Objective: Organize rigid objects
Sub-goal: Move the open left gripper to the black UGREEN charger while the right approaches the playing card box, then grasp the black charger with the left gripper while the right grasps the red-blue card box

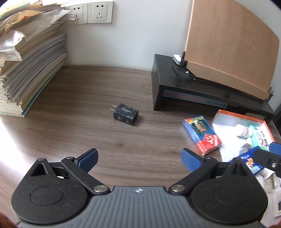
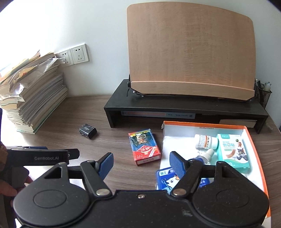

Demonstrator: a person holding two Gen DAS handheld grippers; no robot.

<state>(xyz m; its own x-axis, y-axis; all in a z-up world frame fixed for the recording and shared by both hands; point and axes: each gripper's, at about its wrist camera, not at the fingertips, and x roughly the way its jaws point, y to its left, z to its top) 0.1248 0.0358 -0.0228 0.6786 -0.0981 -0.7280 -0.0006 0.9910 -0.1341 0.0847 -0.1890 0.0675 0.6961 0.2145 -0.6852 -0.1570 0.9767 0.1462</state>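
Note:
A black plug adapter (image 1: 125, 114) lies on the wooden desk, ahead of my open, empty left gripper (image 1: 138, 157); it also shows in the right wrist view (image 2: 87, 130). A red and blue card box (image 1: 202, 134) (image 2: 144, 146) lies flat beside an orange-rimmed white box (image 2: 254, 145) (image 1: 240, 117). The white box holds a white pill bottle (image 2: 206, 141), a teal plaster box (image 2: 231, 151), a dropper bottle (image 2: 208, 154) and a blue packet (image 2: 168, 178). My right gripper (image 2: 141, 165) is open and empty, above the desk just in front of the card box.
A tall stack of books and papers (image 1: 26, 70) (image 2: 33, 98) stands at the left by wall sockets (image 1: 91, 13). A black monitor riser (image 2: 184, 108) (image 1: 202, 87) carries a wooden book stand (image 2: 191, 52). A mesh pen holder (image 2: 262, 93) is at far right.

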